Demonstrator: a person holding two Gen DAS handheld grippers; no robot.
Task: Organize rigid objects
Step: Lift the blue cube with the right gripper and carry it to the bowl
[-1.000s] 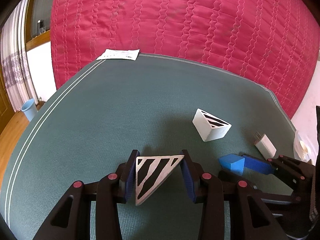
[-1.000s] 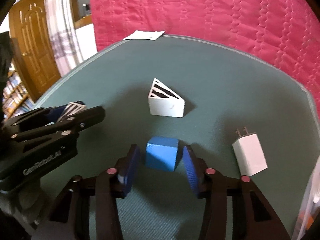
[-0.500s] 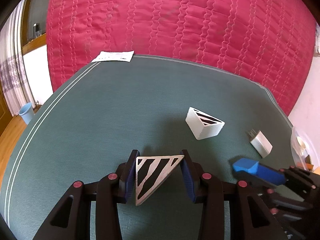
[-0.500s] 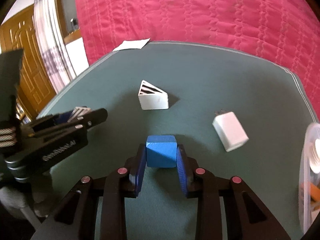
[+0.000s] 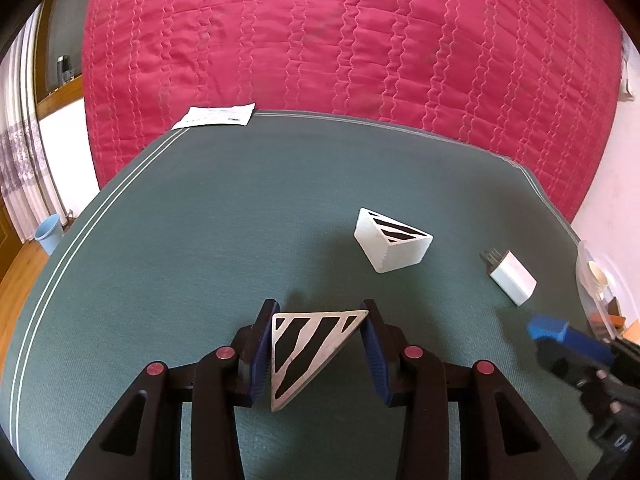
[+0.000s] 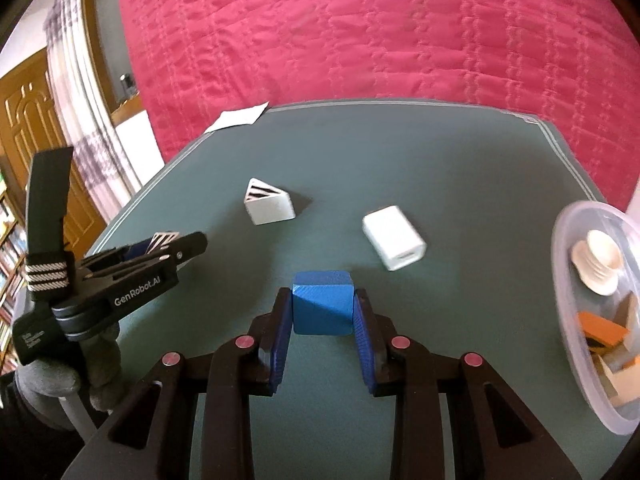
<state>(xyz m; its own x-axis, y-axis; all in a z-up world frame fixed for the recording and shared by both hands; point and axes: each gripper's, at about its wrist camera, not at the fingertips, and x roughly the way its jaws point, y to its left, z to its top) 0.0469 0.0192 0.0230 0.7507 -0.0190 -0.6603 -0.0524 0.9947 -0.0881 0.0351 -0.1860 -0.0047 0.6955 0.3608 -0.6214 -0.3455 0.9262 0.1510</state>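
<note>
So, both grippers have a block clamped over the green mat

Right gripper (image 6: 322,312) first: the blue block (image 6: 323,302) sits squarely between its 2 blue pads, both pressing on the block's side faces, with the front half of the block poking out past the fingertips. The jaws have just been closing and are now snug on it, narrow gap, nothing loose. The gripper points forward and down at the green mat (image 6: 440,168), and the block looks lifted clear of the surface.

Left gripper (image 5: 318,350) has the striped triangular block (image 5: 304,350) pinched, black-and-white face up. The left pad presses on its flat side, the right pad meets the pointed corner, and the lower tip hangs down between the fingers. It also tilts forward and down, and in the right wrist view it juts in from the left edge.

On the mat lie 2 loose items: a second white triangular block (image 6: 270,206) with the same stripes, and just beside it to the right a white charger (image 6: 394,238). At the far right edge sits a clear plastic tub (image 6: 576,220) with a white piece and some orange and tan pieces inside. A paper slip (image 5: 216,115) lies at the mat's far corner, against the red quilt (image 5: 340,40).
</note>
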